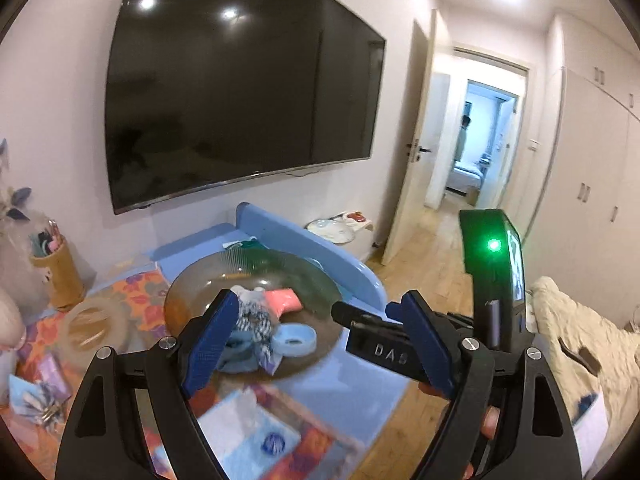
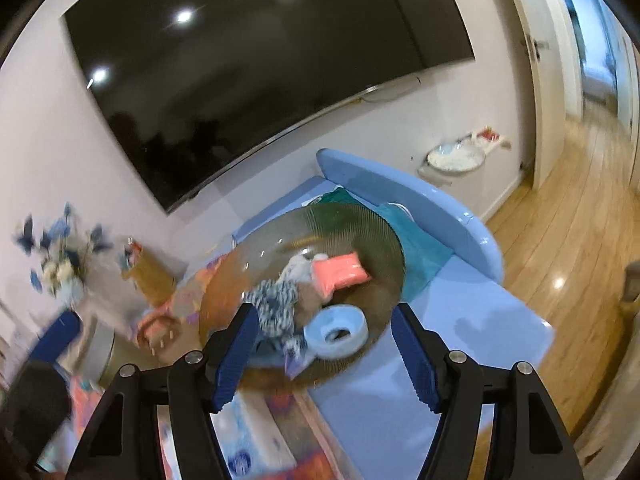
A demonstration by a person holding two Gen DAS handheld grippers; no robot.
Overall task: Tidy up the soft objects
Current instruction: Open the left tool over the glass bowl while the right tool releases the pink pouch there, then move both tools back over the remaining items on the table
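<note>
A ribbed glass bowl sits on a blue table. It holds several soft objects: a pink piece, a blue and white knitted piece and a light blue ring. My left gripper is open and empty above the bowl's near side. The right gripper's body crosses its view on the right. In the right wrist view the bowl, pink piece, knitted piece and ring lie just ahead of my open, empty right gripper.
A large dark TV hangs on the wall. A tissue pack and patterned cloth lie near the bowl. A brown cup with items stands left. A door opens right, a bed lies beyond.
</note>
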